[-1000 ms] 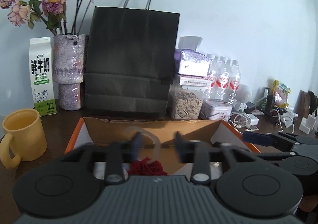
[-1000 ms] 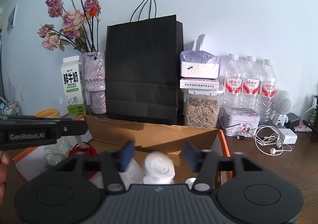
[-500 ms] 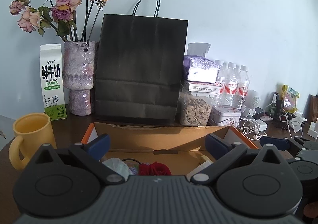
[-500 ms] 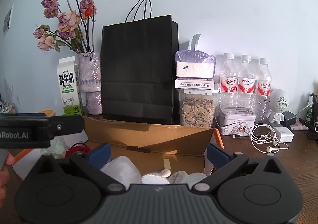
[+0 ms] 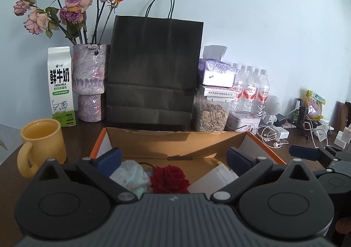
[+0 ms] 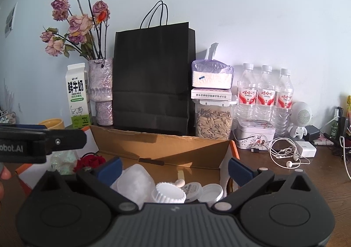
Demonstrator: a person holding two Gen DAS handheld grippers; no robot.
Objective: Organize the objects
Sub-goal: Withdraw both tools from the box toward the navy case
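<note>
A: Where's the stuff rn?

B: Mostly in the cardboard box (image 5: 175, 144) on the counter (image 6: 307, 181). From my left cam I see a red rose (image 5: 170, 178), a crumpled plastic bag (image 5: 131, 175) and a clear container (image 5: 214, 181) inside. Right cam shows white caps (image 6: 170, 192) and lids at the box's near end.

A: Grippers?

B: Left hand-held gripper (image 5: 173, 157) has its jaws spread wide, nothing btwn them. Right hand-held gripper (image 6: 174, 167) same, wide apart, empty, hovering over the caps.

A: Progress?

B: I'd say well along; box is partly filled. Still outside: yellow mug (image 5: 41, 144) left of the box, earphones (image 6: 285, 155) and charger on the right. Can't tell whether those count, or whether the milk carton (image 5: 61, 87) and black bag (image 5: 153, 71) behind stay put.
</note>
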